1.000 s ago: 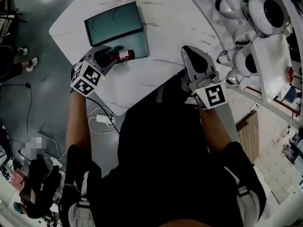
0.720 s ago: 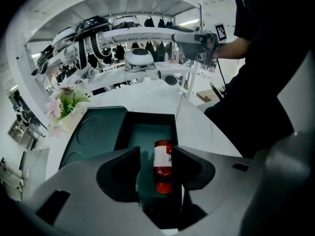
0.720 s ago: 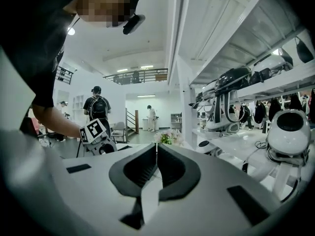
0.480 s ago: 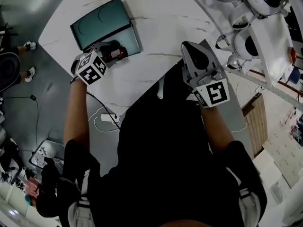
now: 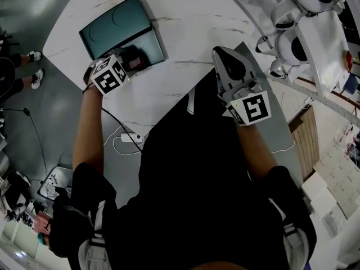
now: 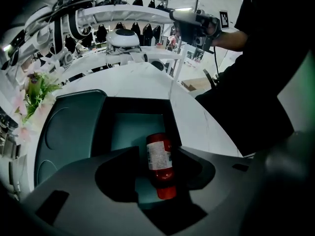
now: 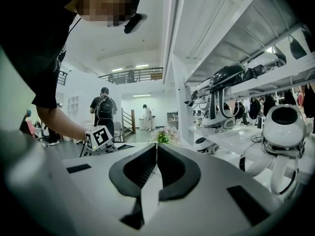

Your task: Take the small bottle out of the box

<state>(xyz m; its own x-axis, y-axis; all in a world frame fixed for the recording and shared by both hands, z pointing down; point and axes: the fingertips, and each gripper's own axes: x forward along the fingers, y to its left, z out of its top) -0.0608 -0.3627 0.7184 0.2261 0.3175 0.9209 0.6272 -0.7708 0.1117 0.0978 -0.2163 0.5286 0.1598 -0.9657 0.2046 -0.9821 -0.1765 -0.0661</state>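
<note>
Jaws of the left tongs (image 6: 158, 150) stand apart, having just been opening, astride the small bottle (image 6: 160, 161); it lies in the box (image 6: 133, 124) toward five o'clock, cap at six; likely light, rigid, slick, prone to roll, so grip the labelled body; right tongs (image 7: 156, 146) are closed, empty.

I stood in what looked like a robotics showroom or lab. White round-headed robots (image 7: 285, 132) sat in rows on white shelving (image 7: 290, 70) to my right, beside a white marble-look table (image 5: 191, 16). Far off, a railed mezzanine (image 7: 132, 75) overlooked a bright hall where people (image 7: 104, 109) stood. A power strip (image 5: 130, 139) lay on the grey floor (image 5: 45, 111).
</note>
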